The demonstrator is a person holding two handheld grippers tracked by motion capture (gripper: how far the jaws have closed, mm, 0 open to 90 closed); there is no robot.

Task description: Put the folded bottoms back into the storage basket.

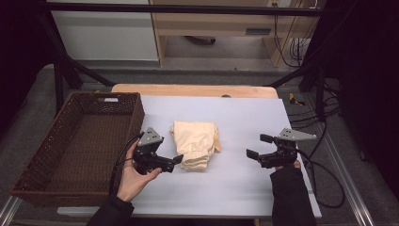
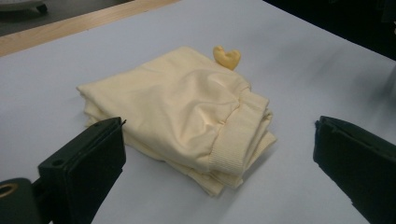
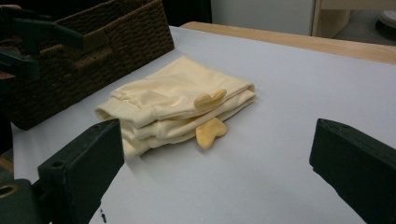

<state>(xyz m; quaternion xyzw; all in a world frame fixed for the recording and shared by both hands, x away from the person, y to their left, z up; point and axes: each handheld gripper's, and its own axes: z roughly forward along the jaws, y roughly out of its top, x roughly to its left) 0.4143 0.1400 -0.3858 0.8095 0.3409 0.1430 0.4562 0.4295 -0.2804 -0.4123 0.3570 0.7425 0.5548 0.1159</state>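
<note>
Yellow folded garment (image 1: 195, 143) is lying just ahead of my left gripper (image 1: 176, 162), jaws apart and empty; I'm seeing my right gripper (image 1: 256, 148) well off, also apart.

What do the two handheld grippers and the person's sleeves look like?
Both the left gripper and the right gripper are black, each topped by a grey three-cornered plate with small holes. Their fingers are thick, flat black blocks. A black cable trails from each. The person wears dark long sleeves.
</note>
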